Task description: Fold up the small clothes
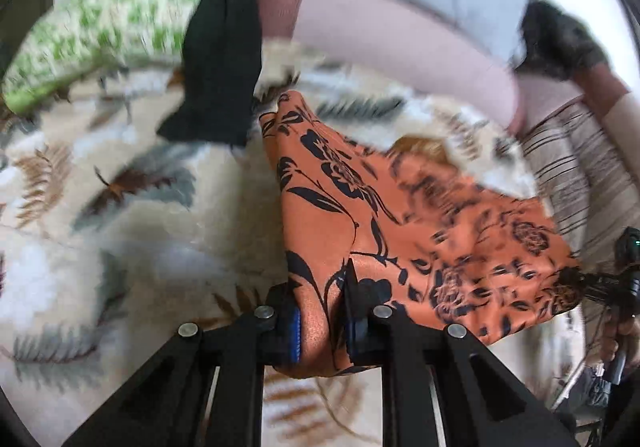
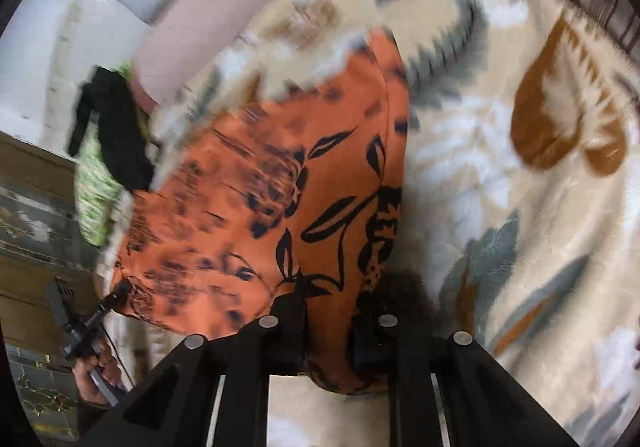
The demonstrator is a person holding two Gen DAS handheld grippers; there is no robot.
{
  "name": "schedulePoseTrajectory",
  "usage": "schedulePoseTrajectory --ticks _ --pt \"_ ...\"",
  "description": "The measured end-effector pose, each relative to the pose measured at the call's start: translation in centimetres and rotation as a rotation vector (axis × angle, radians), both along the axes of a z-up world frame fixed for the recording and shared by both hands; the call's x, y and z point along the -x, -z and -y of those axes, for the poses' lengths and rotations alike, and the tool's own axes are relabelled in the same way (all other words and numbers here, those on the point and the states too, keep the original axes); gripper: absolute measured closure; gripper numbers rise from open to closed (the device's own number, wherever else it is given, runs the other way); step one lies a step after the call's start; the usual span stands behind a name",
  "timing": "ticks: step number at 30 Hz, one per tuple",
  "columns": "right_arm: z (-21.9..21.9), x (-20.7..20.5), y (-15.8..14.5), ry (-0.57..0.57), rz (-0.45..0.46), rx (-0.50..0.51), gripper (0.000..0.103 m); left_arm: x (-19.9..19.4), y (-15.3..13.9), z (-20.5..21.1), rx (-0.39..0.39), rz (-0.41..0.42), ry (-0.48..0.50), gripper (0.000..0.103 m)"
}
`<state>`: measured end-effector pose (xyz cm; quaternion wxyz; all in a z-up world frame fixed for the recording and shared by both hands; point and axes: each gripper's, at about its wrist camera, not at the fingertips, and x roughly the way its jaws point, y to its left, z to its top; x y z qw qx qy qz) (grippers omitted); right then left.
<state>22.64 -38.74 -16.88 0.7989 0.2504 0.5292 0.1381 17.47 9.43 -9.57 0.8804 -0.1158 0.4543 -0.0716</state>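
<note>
An orange garment with a black flower print [image 1: 400, 215] is stretched between my two grippers above a fluffy leaf-patterned blanket [image 1: 120, 207]. My left gripper [image 1: 320, 327] is shut on one corner of it. My right gripper [image 2: 328, 331] is shut on the opposite corner of the same garment [image 2: 288, 187]. In the left wrist view the right gripper [image 1: 600, 287] shows at the far right edge of the cloth. In the right wrist view the left gripper [image 2: 100, 307] shows at the lower left of the cloth. Both views are motion-blurred.
A black garment [image 1: 224, 47] lies over a green-and-white patterned one [image 1: 100, 31] at the far side of the blanket. A pink cushion or bolster [image 1: 400, 47] and a striped cloth [image 1: 580, 175] lie beyond. A white wall stands behind.
</note>
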Motion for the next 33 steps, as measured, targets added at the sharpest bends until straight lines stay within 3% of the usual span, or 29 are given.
schedulePoseTrajectory --ticks 3,6,7,8,9,10,12,14,15,18,21,22,23,24,25,27,28,29,30,31,32,33 --pt "0.0 3.8 -2.3 -0.049 0.027 0.024 0.088 7.0 -1.1 -0.5 0.023 0.013 -0.02 0.085" --pt "0.6 7.9 -0.5 -0.056 -0.007 0.041 0.082 11.6 3.5 -0.6 0.007 -0.075 -0.044 0.067" --pt "0.6 9.1 1.1 -0.07 -0.01 0.065 0.069 12.3 5.7 -0.7 -0.007 -0.12 -0.042 0.055" --pt "0.7 9.8 3.7 -0.103 -0.048 0.076 0.035 12.6 7.7 -0.9 -0.032 -0.177 -0.05 0.055" --pt "0.9 9.9 5.2 -0.097 -0.094 0.095 0.025 12.6 8.9 -1.2 -0.036 -0.202 -0.049 0.054" --pt "1.6 10.2 6.3 -0.055 -0.127 0.11 0.026 12.6 8.6 -1.5 -0.016 -0.179 -0.049 0.053" --pt "3.2 10.5 5.0 0.018 -0.042 0.019 0.026 11.9 6.5 -2.0 -0.04 -0.112 -0.076 0.049" --pt "4.5 9.8 2.8 0.088 0.044 -0.01 0.025 10.3 4.5 -1.9 -0.09 -0.023 -0.067 0.032" --pt "4.6 9.1 2.1 0.1 0.065 -0.016 0.025 8.9 3.9 -1.8 -0.121 0.017 -0.058 0.03" --pt "3.9 4.9 1.7 0.079 0.07 0.015 0.024 4.6 4.6 -1.7 -0.129 -0.016 -0.018 0.03" --pt "3.7 1.2 3.6 0.054 0.018 0.08 0.024 0.7 6.4 -1.3 -0.145 -0.059 -0.018 0.032" --pt "3.6 -0.1 4.1 0.038 -0.002 0.094 0.025 0.2 6.9 -1.1 -0.158 -0.063 -0.013 0.069" --pt "3.0 -0.9 4.2 0.023 -0.006 0.124 0.045 -0.1 7.5 -1.1 -0.185 -0.088 -0.016 0.096" --pt "2.3 -1.5 4.1 -0.007 -0.008 0.141 0.064 -0.4 8.0 -1.2 -0.192 -0.113 -0.039 0.098" --pt "1.7 -2.0 4.0 -0.033 0.001 0.177 0.071 -0.7 8.2 -1.5 -0.17 -0.113 -0.058 0.098" --pt "0.5 -2.5 3.3 -0.048 0.056 0.322 0.071 -0.9 9.5 -2.0 -0.203 -0.114 -0.094 0.096" --pt "1.0 -3.0 4.0 -0.004 0.04 0.392 0.07 -0.7 9.9 -2.2 -0.205 -0.112 -0.108 0.093" --pt "2.2 -3.6 4.9 0.058 0.004 0.4 0.061 -0.4 9.7 -2.2 -0.207 -0.101 -0.121 0.091" --pt "3.3 -3.5 4.9 0.101 -0.004 0.347 0.051 0.0 9.1 -2.1 -0.23 -0.084 -0.131 0.089" --pt "3.9 -3.0 4.4 0.129 0.004 0.31 0.04 0.2 8.7 -2.2 -0.253 -0.074 -0.139 0.079" --pt "4.3 -2.1 3.4 0.133 0.03 0.288 0.033 0.7 8.0 -2.1 -0.285 -0.058 -0.152 0.072" --pt "4.6 -1.3 2.6 0.134 0.048 0.296 0.033 1.5 7.0 -2.2 -0.291 -0.025 -0.159 0.071"
